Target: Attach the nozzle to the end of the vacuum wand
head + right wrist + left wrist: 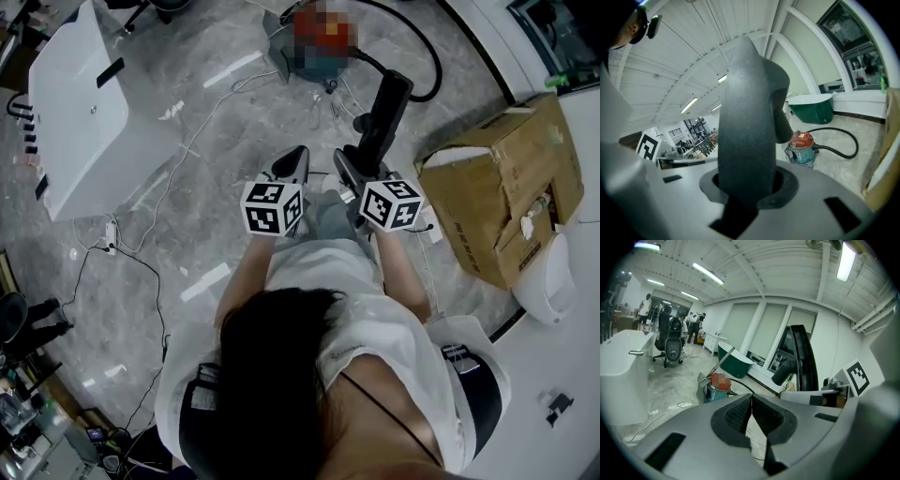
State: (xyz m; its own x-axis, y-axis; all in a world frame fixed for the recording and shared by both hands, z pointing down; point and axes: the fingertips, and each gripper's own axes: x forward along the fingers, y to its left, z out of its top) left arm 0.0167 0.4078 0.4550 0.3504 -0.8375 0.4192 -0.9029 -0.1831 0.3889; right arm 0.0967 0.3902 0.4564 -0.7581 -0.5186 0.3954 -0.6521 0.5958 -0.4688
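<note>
Clamping the black nozzle [389, 105], the right gripper [354, 161] has its jaws part-way apart with the pads pressed on the nozzle's lower body. The nozzle stands up and away from the person, toward 12 o'clock in the head view. In the right gripper view it fills the middle, with a short round neck sticking out at 2 o'clock. The left gripper [292, 157] is just beside the right one, at its 9 o'clock. Its jaws are together with nothing between them, and the ribbed pads meet along a thin line in its own view. From there the nozzle rises at 2 o'clock.

On the grey marble floor [206, 103], at 12 o'clock from both grippers, sits a red and teal vacuum cleaner [319, 47]. A black hose [433, 66] curves from it toward 1 o'clock. A thin grey tube [723, 361] leans up beside the vacuum cleaner. A torn cardboard box [497, 187] lies at 3 o'clock, a white table [80, 112] at 10 o'clock, and loose cables [141, 258] trail at 8 o'clock.
</note>
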